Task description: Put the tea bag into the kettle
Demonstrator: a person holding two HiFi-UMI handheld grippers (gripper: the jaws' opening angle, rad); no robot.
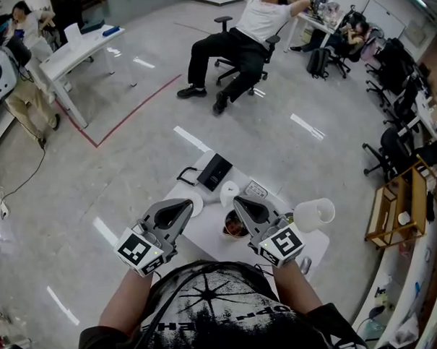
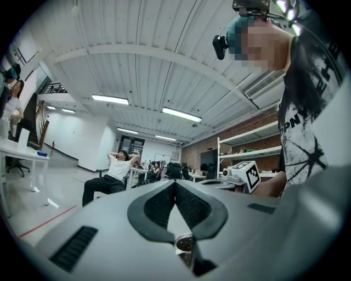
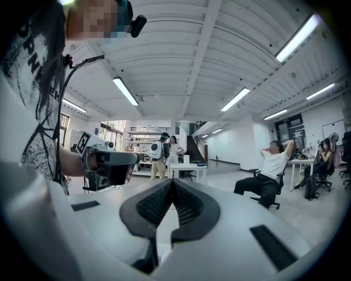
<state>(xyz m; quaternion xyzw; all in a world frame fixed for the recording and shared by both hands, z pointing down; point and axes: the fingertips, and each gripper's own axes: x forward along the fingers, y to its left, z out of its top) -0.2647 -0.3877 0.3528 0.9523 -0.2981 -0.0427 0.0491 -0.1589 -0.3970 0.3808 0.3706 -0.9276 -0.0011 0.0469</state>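
Tip: left hand-held gripper (image 1: pixel 187 203) and right hand-held gripper (image 1: pixel 238 200) are both closed on nothing, so spread one before reaching down

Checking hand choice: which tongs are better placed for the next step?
Right, probably: the right tongs hover nearer the small packet, likely the tea bag, and the kettle; the left tongs are farther. Both shut, empty.

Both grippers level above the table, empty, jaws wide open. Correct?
No. The jaws are shut: on the left gripper and the right gripper they meet at the tips, as each gripper view shows. Both are level above the table and empty.
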